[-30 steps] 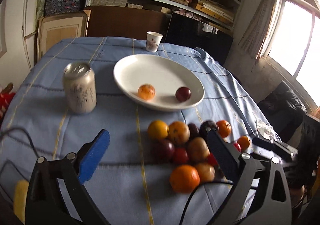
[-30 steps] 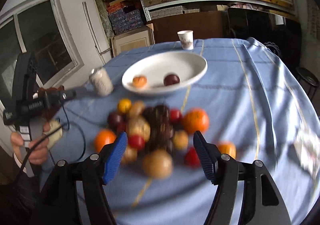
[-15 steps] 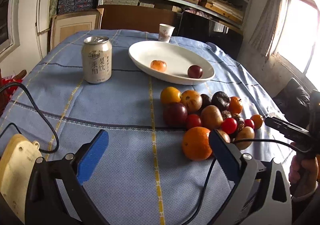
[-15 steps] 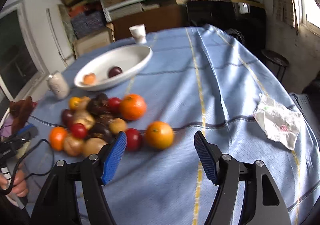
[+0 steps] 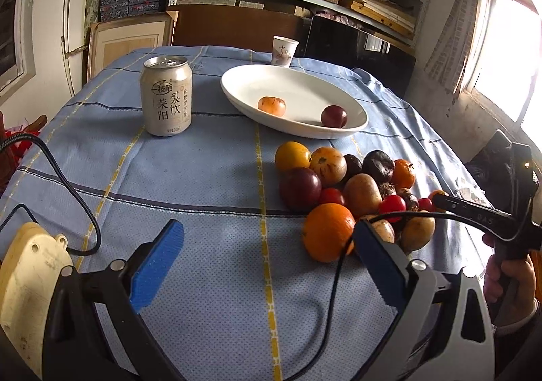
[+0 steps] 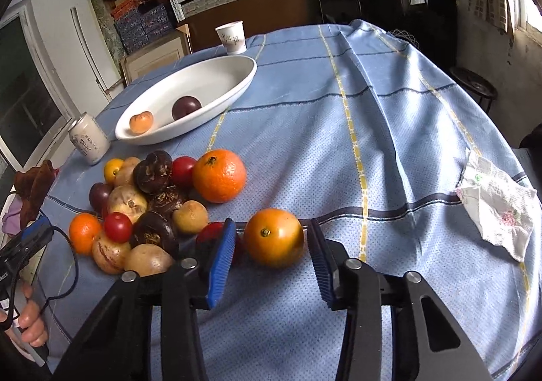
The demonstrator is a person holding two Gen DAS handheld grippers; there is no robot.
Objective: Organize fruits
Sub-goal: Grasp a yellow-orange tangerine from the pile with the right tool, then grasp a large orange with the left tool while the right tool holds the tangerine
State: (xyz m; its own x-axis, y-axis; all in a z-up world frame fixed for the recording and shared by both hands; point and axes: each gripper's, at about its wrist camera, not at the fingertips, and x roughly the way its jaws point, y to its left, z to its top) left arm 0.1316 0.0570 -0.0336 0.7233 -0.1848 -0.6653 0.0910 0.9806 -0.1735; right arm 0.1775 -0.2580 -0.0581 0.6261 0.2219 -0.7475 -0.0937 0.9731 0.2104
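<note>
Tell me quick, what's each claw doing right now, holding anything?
Left gripper: open, holding nothing, above the cloth.
Right gripper: open, its fingers on either side of the orange fruit, not gripping it.

The right gripper (image 6: 271, 242) has its jaws spread around an orange fruit (image 6: 273, 237), with a narrow gap on each side. Just outside its left jaw a red fruit (image 6: 209, 234) and the crowded fruit pile (image 6: 149, 198) block the way. Beyond its right jaw lies bare blue tablecloth (image 6: 389, 143) up to a crumpled napkin (image 6: 498, 204). Ahead of the jaws, cloth is open to the white plate (image 6: 237, 82).

Between the wide-open jaws of the left gripper (image 5: 267, 245) is bare cloth. A large orange (image 5: 327, 232) sits just beside its right jaw; a can (image 5: 166, 99) stands far ahead, left.
</note>
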